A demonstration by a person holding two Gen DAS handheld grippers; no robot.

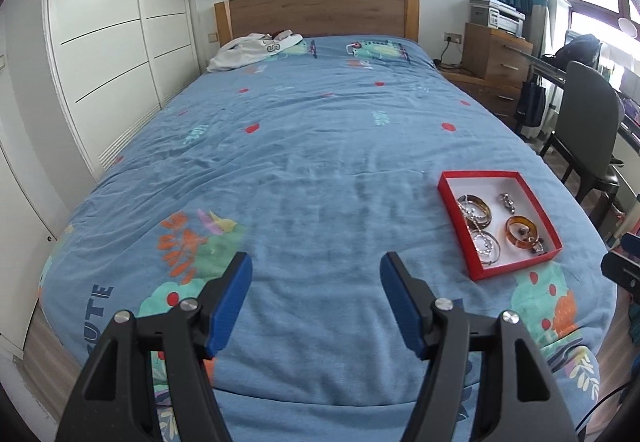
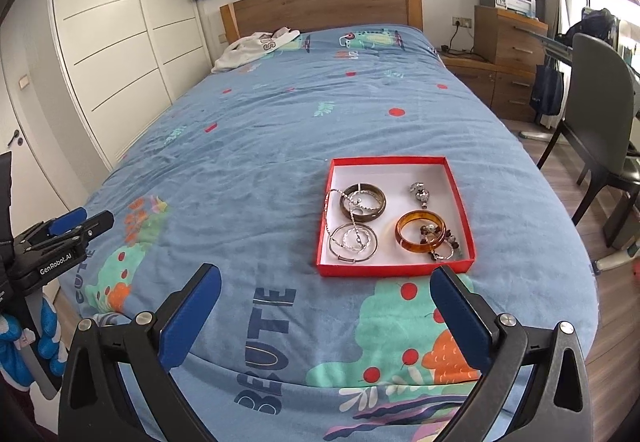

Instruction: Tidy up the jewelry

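- Left wrist view: the left gripper is spread wide and empty above the bed; the red box of bracelets sits off to its right.
- Right wrist view: the right gripper is spread and empty, the box just ahead; only here do the silver bangle and the left gripper's side show.

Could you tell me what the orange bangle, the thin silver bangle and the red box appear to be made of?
Orange bangle: glossy, translucent amber, probably resin or plastic. Thin silver bangle: bright reflective wire, likely polished metal. Red box: thin matte red walls with a white inside, seemingly cardboard.
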